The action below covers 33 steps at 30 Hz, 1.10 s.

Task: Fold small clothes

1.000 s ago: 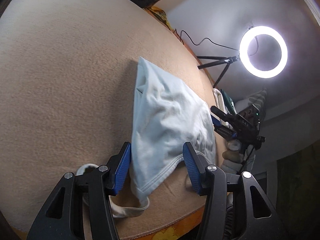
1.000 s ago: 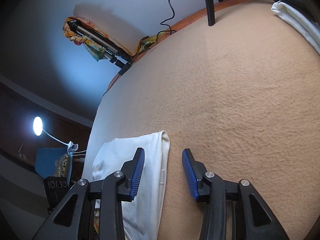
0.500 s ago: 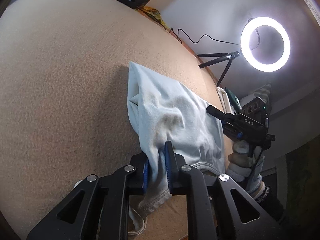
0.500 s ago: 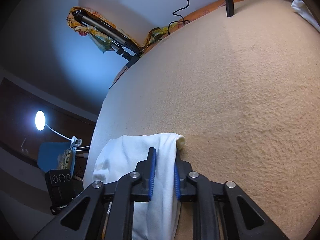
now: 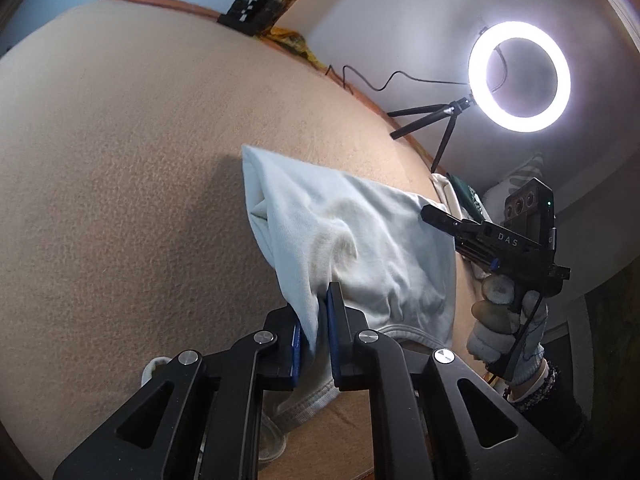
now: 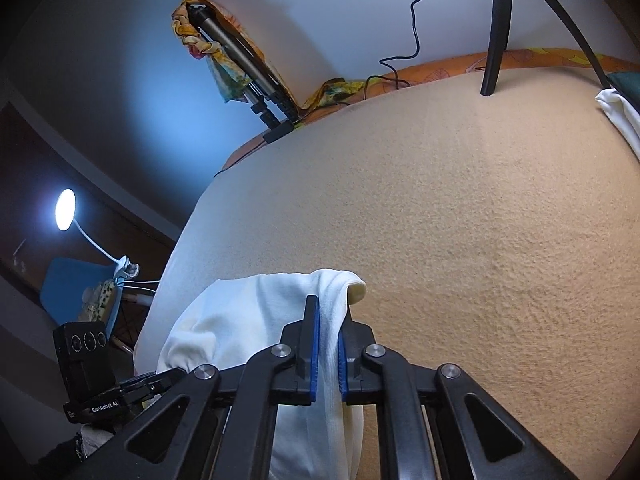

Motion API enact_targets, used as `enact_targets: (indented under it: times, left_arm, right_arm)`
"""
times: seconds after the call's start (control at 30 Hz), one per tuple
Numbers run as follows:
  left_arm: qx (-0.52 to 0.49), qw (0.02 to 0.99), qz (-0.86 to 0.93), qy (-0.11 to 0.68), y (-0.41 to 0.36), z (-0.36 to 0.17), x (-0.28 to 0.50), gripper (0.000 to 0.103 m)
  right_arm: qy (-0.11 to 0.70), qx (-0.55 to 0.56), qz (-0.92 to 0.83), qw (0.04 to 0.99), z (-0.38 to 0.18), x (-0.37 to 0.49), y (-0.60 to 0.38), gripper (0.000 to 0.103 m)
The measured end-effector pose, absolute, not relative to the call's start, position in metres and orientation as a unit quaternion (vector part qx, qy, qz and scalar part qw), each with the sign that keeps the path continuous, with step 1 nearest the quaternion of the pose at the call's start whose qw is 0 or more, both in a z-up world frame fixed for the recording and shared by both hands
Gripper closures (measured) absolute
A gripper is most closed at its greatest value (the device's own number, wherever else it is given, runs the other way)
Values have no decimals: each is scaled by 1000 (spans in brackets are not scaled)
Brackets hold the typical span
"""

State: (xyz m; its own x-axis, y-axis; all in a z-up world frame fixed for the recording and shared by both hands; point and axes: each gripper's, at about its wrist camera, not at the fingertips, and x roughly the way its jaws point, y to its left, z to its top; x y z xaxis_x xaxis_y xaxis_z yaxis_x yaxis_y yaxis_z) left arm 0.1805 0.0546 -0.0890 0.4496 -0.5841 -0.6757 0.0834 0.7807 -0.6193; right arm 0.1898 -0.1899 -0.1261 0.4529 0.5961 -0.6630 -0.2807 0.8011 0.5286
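A small white knitted cotton garment lies on a tan, fuzzy blanket-covered surface, and both hand-held tools have hold of it at the near hem.

The left gripper, black with blue pads, has its jaws pressed together on a pinch of the cloth near its ribbed hem. From these jaws the garment stretches straight ahead and a little to the right, its long axis running away from the fingers toward a folded far edge. The cloth near the jaws looks lifted off the surface.

The right gripper, of the same make, is likewise clamped on the white fabric, close to a rounded corner that stands just ahead of its fingertips. From these jaws the rest of the garment spreads to the left and back toward the person; bare blanket lies ahead and to the right. In the left wrist view the right tool appears at the garment's right side, held in a gloved hand.

Each tool is thus at its own end of the near edge. A fold would likely carry that edge forward, away from both jaws, toward the far edge.

Readable writing: "DAS" on the right tool's body in the left wrist view, and "GenRoboLAI", roughly, on the left tool in the right wrist view. A lit ring lamp on a small black tripod stands far ahead and to the right of the left jaws.
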Motion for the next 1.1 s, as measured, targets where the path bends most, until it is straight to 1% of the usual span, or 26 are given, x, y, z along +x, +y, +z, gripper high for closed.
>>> enact_targets:
  times: [0.07,0.13,0.17,0.2,0.3,0.47,0.53,0.6,0.63,0.7,0.8,0.9,1.1]
  left_arm:
    - [-272,802,-194,494,61,-92,184,85]
    - [-283,799,-190,496,69,-93,184,83]
    - [-286,799,-185,496,73,-93,184,76]
    - [-293,797,-180,497,78,-95,184,65]
    - [-336,776,-202,494,86,-104,186,64]
    - [-337,767,-244,489,72,-111,192,64]
    - [-331,768,-247,490,65,-111,197,72]
    - [-322,771,-237,496,61,-112,200,88]
    - [-321,771,-234,498,62,-113,200,89]
    - [-307,781,-230,494,59,-109,198,91]
    - [-271,803,-227,480,52,-96,192,92]
    - [-240,820,-230,465,43,-82,186,92]
    - [-204,839,-243,442,24,-61,178,92]
  right_arm:
    - [461,176,261,830,-131,193,-193,92]
    - [470,188,255,824,-137,197,-202,74]
    - [473,197,253,821,-138,198,-207,57]
    - [473,215,252,817,-141,200,-214,54]
    - [478,250,259,802,-151,204,-229,54]
    - [474,279,292,783,-160,205,-225,55]
    - [474,271,300,783,-160,205,-215,58]
    - [480,262,307,779,-161,206,-204,69]
    - [483,254,305,781,-161,205,-198,73]
    - [487,234,296,788,-159,205,-191,89]
    - [478,215,285,803,-150,201,-190,95]
    - [458,192,277,823,-132,192,-188,98]
    - [429,164,267,847,-103,175,-194,98]
